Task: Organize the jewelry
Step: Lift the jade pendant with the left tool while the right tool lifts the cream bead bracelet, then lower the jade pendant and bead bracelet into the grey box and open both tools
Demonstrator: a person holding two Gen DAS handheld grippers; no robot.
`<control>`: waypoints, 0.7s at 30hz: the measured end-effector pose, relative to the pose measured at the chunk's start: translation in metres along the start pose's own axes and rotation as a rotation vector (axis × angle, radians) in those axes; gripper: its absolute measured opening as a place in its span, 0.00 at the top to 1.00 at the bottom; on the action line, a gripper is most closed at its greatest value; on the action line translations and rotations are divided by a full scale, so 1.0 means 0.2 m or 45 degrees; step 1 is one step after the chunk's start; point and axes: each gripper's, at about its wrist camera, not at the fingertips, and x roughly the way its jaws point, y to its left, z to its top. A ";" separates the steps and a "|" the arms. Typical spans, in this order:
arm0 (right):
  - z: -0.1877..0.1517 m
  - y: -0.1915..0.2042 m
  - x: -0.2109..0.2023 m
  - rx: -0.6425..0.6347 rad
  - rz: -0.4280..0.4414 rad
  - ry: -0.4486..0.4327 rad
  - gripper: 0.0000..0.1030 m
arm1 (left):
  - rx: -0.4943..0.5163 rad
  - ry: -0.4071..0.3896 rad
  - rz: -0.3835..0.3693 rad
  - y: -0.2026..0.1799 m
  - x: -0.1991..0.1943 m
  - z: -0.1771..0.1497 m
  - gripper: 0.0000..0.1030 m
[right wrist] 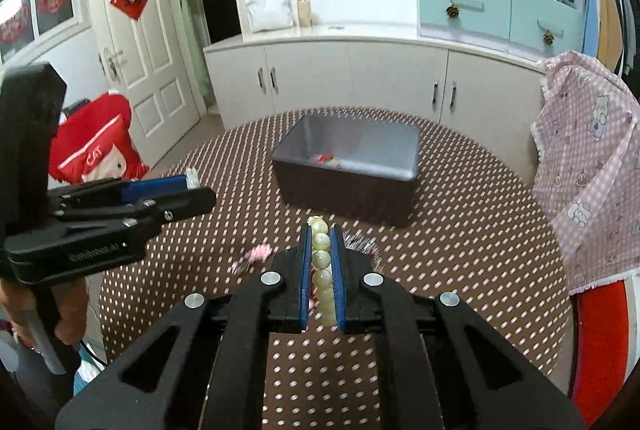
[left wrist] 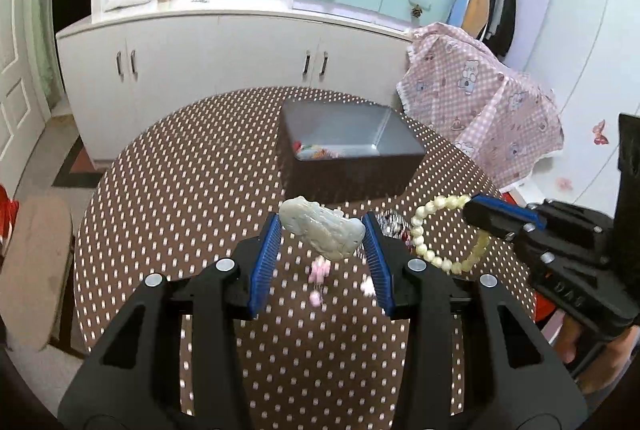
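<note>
On the left, a pale grey-green carved jade pendant (left wrist: 322, 230) is held clear of the tabletop by the left gripper (left wrist: 322, 236), whose blue-padded jaws are pressed against its two ends. Below it, small pink bead pieces (left wrist: 320, 272) are seen lying on the brown tablecloth with white dots (left wrist: 180, 189), too blurred to be identified further. Further right, just beside the left gripper's right finger, a small sparkly silver item (left wrist: 390, 222) rests on the cloth. To its right, a cream-coloured round-bead bracelet (left wrist: 436, 230) is hung as a loop from the right gripper (right wrist: 321, 254); in the right wrist view its jaws are closed on a row of the glossy beads.

Ahead of both grippers, near the middle of the table, an open dark rectangular box with a grey lining (left wrist: 394, 139) is placed. A few small colourful pieces (right wrist: 328, 158), red and orange among them, are already lying in its near corner, so part of the sorting appears done. Two items are lifted but not yet over the box, and at least the pink pieces and the sparkly item are left on the cloth; the task is judged roughly midway.

The pendant looks matte, knobbly and irregular; the bracelet's beads look smooth, even and slightly translucent.
</note>
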 end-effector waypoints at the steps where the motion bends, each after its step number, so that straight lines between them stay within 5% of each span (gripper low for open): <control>1: 0.03 -0.02 -0.01 0.008 -0.004 -0.015 0.92 | 0.012 -0.003 0.006 -0.01 0.01 0.02 0.60; 10: 0.26 -0.12 0.00 0.027 -0.056 -0.175 0.92 | 0.049 0.027 -0.006 -0.06 0.20 0.25 0.60; 21: 0.32 -0.17 0.28 0.059 -0.008 -0.117 0.92 | 0.051 0.109 0.042 -0.05 0.45 0.36 0.59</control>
